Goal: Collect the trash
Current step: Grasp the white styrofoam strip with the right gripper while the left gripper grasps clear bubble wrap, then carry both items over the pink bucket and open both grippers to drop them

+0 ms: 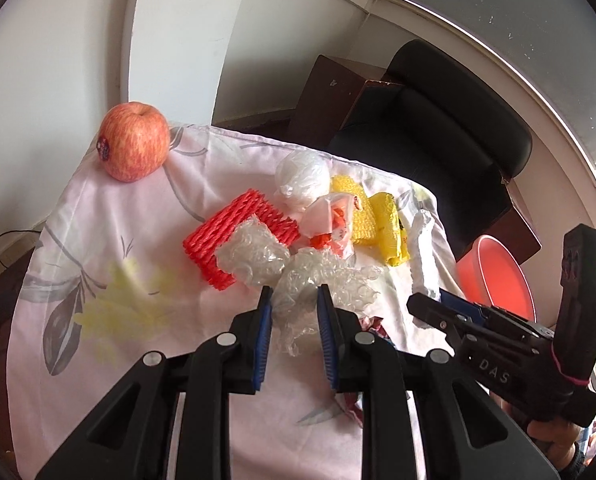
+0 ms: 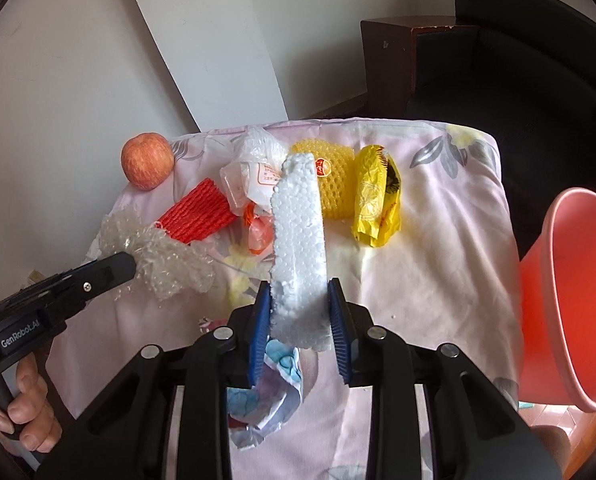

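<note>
Peeking under foam strip: crumpled wrapper

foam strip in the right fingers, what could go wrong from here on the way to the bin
1. The right gripper holds only the near end of the white foam strip; the long free end could snap or shed crumbs on the cloth.
2. The free end leans over the plastic wrappers and might drag them along.
3. The left gripper pinches loose bubble wrap whose tail touches the red foam net and could tug it away from the red bin.
</note>
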A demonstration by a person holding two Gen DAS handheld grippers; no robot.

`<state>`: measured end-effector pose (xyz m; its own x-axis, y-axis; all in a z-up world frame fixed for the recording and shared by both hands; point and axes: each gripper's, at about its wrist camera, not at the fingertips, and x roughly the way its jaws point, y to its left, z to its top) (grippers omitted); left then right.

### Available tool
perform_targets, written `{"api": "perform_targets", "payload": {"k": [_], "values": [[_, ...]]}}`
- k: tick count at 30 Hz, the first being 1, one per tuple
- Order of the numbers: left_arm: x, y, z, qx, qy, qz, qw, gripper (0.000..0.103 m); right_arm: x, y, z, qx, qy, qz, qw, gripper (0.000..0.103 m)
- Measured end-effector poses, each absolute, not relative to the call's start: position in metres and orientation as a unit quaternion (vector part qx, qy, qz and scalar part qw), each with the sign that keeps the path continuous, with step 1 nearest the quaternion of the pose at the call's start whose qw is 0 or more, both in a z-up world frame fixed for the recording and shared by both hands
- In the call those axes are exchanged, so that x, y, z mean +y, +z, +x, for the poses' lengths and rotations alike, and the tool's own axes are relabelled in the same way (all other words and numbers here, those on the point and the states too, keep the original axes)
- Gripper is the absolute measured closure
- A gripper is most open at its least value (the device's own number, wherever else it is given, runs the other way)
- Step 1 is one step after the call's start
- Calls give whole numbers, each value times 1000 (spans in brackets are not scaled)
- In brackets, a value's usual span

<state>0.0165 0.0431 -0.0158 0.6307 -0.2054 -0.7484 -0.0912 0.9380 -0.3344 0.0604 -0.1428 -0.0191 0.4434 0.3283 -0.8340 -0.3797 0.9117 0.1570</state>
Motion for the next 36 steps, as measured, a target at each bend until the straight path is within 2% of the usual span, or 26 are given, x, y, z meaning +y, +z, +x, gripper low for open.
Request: {"api": "perform_targets", "payload": {"k": [19, 27, 36], "values": [[-127, 20, 76, 467, -133, -41, 873, 82, -281, 34, 47, 464, 25, 51, 884, 74], [-212, 27, 93, 481, -183, 6, 857, 82, -345, 37, 49, 462, -31, 85, 882, 74], [-282, 10, 112, 503, -204, 49, 838, 82, -398, 20, 58, 480, -75, 112, 867, 74]]}}
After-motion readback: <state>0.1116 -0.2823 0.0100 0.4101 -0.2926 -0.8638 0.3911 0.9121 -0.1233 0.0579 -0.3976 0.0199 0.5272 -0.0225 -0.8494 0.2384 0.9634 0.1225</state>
